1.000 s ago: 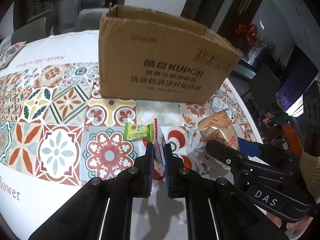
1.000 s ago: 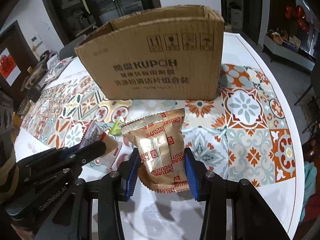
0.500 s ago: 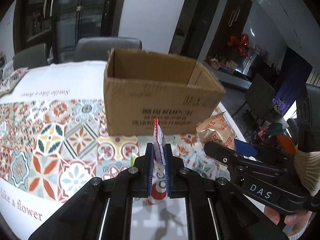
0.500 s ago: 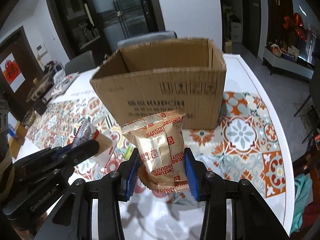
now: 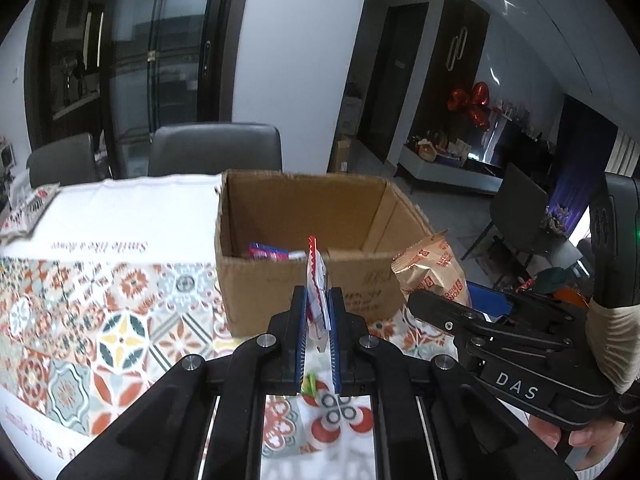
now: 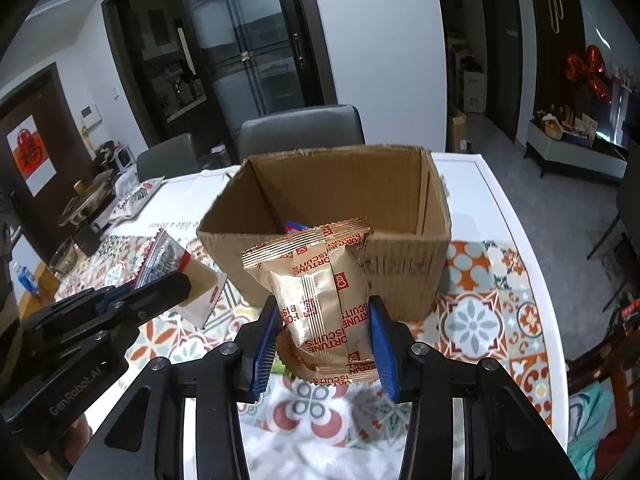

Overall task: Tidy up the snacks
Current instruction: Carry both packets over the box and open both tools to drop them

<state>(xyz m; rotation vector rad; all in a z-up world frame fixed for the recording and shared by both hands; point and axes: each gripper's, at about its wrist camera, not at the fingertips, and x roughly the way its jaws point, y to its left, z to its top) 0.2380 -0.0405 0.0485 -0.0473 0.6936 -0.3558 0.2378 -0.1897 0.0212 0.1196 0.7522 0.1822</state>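
My left gripper [image 5: 318,322] is shut on a flat red and white snack packet [image 5: 316,276], held edge-on above the table, in front of the open cardboard box [image 5: 280,280]. My right gripper [image 6: 325,334] is shut on a gold fortune biscuit packet [image 6: 320,296], also raised in front of the box [image 6: 400,276]. In the left wrist view the gold packet [image 5: 432,268] shows at the right. In the right wrist view the left packet [image 6: 176,268] shows at the left. A pink and blue snack [image 5: 266,251] lies inside the box. A green candy [image 5: 310,384] lies on the table below my left gripper.
The table has a patterned tile cloth [image 5: 120,320] with white edges [image 6: 532,280]. Grey chairs [image 5: 214,148] stand behind the box. Dishes and packets [image 6: 92,200] sit at the far left of the table.
Both grippers have risen with their packets, from table level to about the box's rim height. The inside of the box has come into view.
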